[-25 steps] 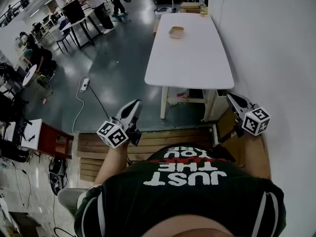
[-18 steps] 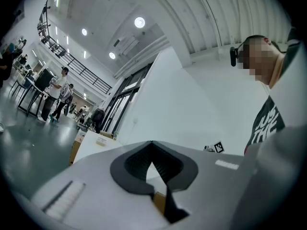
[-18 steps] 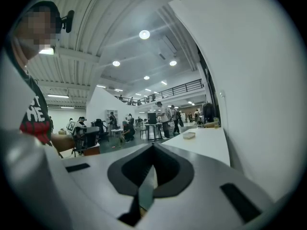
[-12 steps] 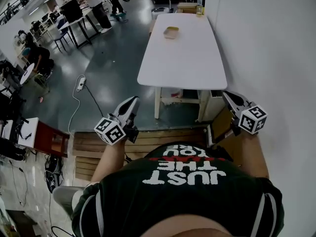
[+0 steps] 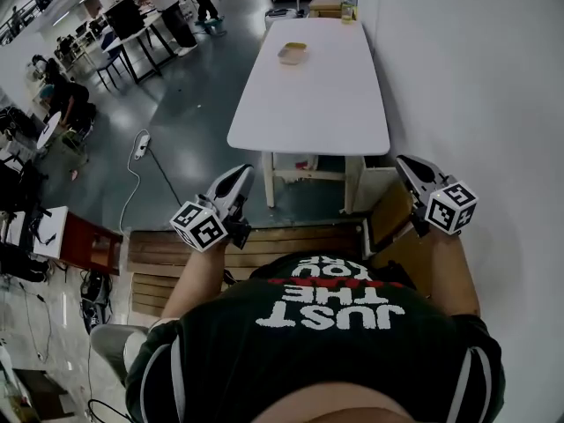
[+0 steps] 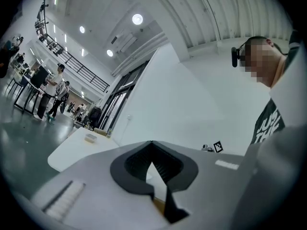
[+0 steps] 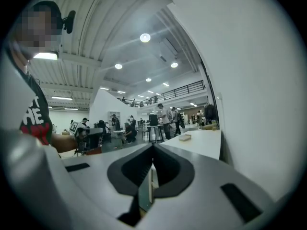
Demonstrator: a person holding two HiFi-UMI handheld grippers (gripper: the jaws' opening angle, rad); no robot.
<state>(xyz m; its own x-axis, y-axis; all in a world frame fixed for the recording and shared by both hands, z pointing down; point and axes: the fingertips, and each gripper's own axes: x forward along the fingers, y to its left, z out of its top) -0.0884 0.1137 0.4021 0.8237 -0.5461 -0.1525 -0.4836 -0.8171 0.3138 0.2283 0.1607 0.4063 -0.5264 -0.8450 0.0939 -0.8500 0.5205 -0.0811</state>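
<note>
Both grippers are held up in front of the person's chest, over a wooden platform [image 5: 264,243]. The left gripper [image 5: 240,174] points forward at the near end of a long white table [image 5: 308,95]. Its jaws meet at the tip with nothing between them [image 6: 151,143]. The right gripper [image 5: 404,162] hangs close to the white wall [image 5: 476,77], beside the table's near right corner. Its jaws are also closed and empty [image 7: 153,146]. A small tan container [image 5: 293,53] sits far down the table, well away from both grippers, and shows small in the right gripper view [image 7: 184,137].
A cardboard box [image 5: 328,9] stands at the table's far end. A white cable with a power strip [image 5: 141,144] lies on the grey floor at the left. A red cabinet [image 5: 84,247] stands at the lower left. People and dark tables [image 5: 132,20] fill the far left.
The white table has slid leftward in the head view and shows more fully in the left gripper view. Both grippers keep their pose and stay shut.
</note>
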